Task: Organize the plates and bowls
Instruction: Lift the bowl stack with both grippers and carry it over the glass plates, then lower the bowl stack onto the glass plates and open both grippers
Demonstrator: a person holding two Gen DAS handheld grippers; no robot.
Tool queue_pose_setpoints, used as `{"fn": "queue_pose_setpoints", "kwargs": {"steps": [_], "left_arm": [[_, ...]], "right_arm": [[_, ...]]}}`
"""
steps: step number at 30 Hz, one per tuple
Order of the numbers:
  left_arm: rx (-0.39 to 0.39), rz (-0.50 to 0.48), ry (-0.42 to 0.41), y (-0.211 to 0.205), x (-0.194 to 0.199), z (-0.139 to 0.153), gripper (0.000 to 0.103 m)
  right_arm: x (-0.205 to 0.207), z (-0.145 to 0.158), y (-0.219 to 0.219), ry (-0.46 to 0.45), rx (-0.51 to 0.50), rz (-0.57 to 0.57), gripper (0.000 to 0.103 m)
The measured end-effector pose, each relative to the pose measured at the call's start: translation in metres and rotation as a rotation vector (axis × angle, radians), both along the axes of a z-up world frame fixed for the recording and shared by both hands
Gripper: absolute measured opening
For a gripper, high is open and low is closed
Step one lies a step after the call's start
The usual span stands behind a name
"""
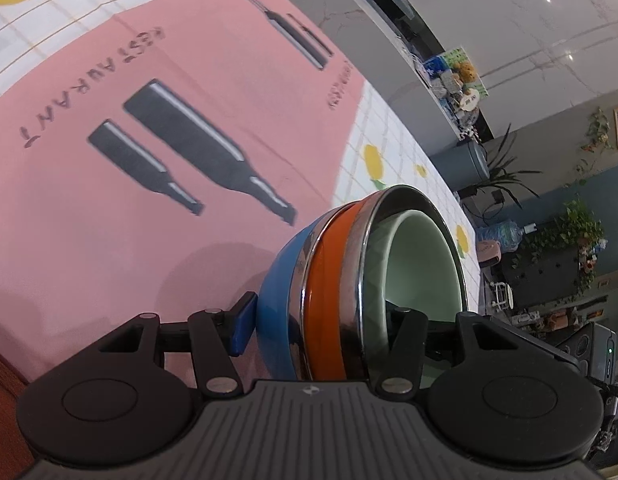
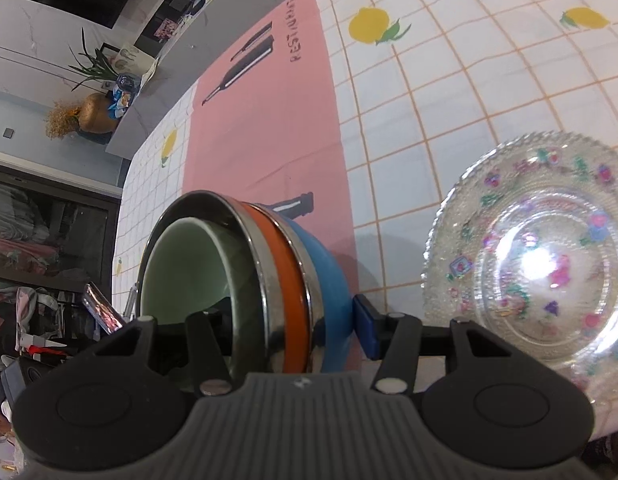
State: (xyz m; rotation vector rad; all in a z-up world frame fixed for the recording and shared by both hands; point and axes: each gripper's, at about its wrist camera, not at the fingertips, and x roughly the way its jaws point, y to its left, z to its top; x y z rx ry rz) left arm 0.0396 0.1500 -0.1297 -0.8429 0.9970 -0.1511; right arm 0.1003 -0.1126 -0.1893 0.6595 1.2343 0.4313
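Both grippers pinch the nested bowl stack at opposite rims: left hand-held gripper, right hand-held gripper, above the bench, beside a glass plate.

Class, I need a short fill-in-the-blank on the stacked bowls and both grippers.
1. The outermost bowl in the stack is coloured ____.
2. The innermost bowl is pale ____.
3. Both the left gripper and the right gripper clamp the ____ of the stack.
4. The glass plate lies on the ____ cloth.

Missing words: blue; green; rim; checked
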Motion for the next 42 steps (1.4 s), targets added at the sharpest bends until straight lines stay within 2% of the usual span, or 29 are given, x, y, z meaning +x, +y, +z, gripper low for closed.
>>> {"fn": "queue_pose_setpoints", "kwargs": {"steps": [11,16,21,28,42], "left_arm": [[-0.009,-0.111,-0.04,-0.065,0.025,0.024,0.061],[-0.032,-0.158,-0.023,-0.097,0.033,0.017,0.061],[-0.046,-0.184,0.008,-0.116,0.036,0.002,0.061],[-0.041,-0.184,0.062,-0.122,0.031,-0.01,0.061],[-0.053,-0.202,0.084,-0.126,0.03,-0.022,0.061]], "right_arm": [[-0.009,0.034,-0.072,-0.038,0.014,-0.088,0.052],[-0.013,0.039,-0.11,-0.032,-0.001,-0.132,0.052],[-0.016,0.029,-0.137,-0.009,-0.022,-0.158,0.052],[-0.016,0.008,-0.149,0.047,-0.015,-0.157,0.052],[-0.015,-0.004,-0.15,0.064,-0.035,-0.147,0.052]]}}
